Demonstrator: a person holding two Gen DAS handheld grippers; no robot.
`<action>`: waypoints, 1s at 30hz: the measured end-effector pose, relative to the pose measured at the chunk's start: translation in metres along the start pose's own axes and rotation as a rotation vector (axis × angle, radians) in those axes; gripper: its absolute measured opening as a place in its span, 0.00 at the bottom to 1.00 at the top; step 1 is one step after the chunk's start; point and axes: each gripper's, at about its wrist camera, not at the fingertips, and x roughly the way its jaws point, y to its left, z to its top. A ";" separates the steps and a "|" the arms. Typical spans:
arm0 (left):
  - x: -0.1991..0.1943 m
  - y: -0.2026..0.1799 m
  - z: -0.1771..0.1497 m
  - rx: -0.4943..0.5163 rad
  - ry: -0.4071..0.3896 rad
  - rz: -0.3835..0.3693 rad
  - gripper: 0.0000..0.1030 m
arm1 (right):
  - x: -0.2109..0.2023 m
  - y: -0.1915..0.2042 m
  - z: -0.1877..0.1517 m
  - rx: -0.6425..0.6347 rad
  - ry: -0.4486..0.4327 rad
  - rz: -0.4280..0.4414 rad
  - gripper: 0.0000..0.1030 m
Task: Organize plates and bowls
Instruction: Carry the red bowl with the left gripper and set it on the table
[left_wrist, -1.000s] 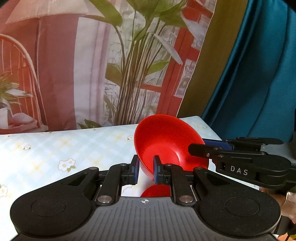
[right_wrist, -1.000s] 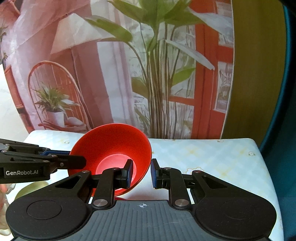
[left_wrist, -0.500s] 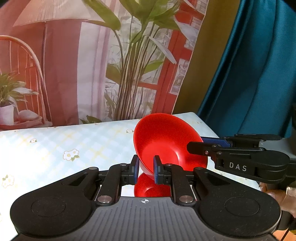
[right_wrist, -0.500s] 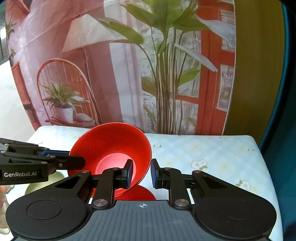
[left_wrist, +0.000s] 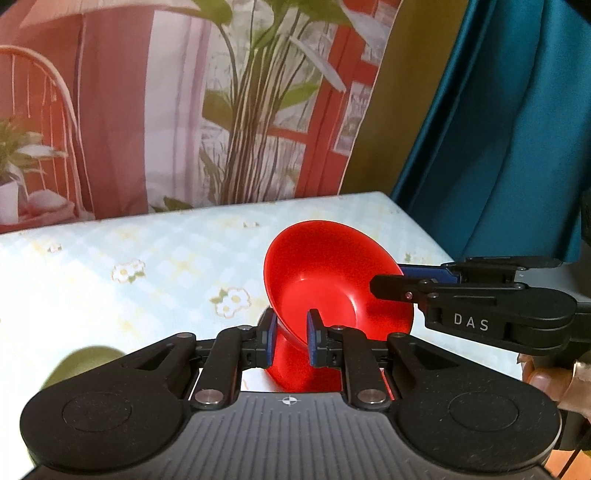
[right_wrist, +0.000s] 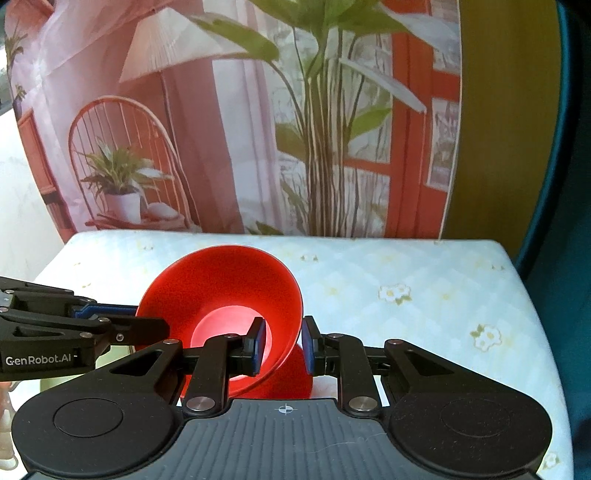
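Observation:
A red bowl (left_wrist: 332, 284) hangs tilted above the table, held at two sides of its rim. My left gripper (left_wrist: 290, 341) is shut on the near rim, and in the right wrist view it (right_wrist: 147, 325) reaches in from the left. My right gripper (right_wrist: 282, 345) is shut on the bowl (right_wrist: 229, 288) at the opposite rim, and it shows at the right of the left wrist view (left_wrist: 388, 284). Right under the held bowl lies a second red dish (left_wrist: 295, 380), mostly hidden; its edge (right_wrist: 295, 380) peeks out between the right fingers.
The table (right_wrist: 424, 266) wears a pale blue checked cloth with small flowers. A green dish (left_wrist: 85, 363) sits at the lower left, partly behind my left gripper body. A printed backdrop and a teal curtain (left_wrist: 509, 129) stand behind and to the right.
Both grippers have carried the red bowl down and forward over the table. More of the second red dish beneath shows now, and the green dish has come into the left wrist view.

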 end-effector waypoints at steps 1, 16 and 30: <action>0.002 0.000 -0.002 0.000 0.006 -0.002 0.18 | 0.001 -0.001 -0.003 0.002 0.006 0.000 0.19; 0.015 0.001 -0.005 -0.008 0.045 -0.001 0.18 | 0.016 -0.009 -0.020 0.021 0.051 0.000 0.20; 0.025 -0.003 -0.004 -0.003 0.062 0.011 0.18 | 0.023 -0.012 -0.022 0.025 0.063 -0.005 0.20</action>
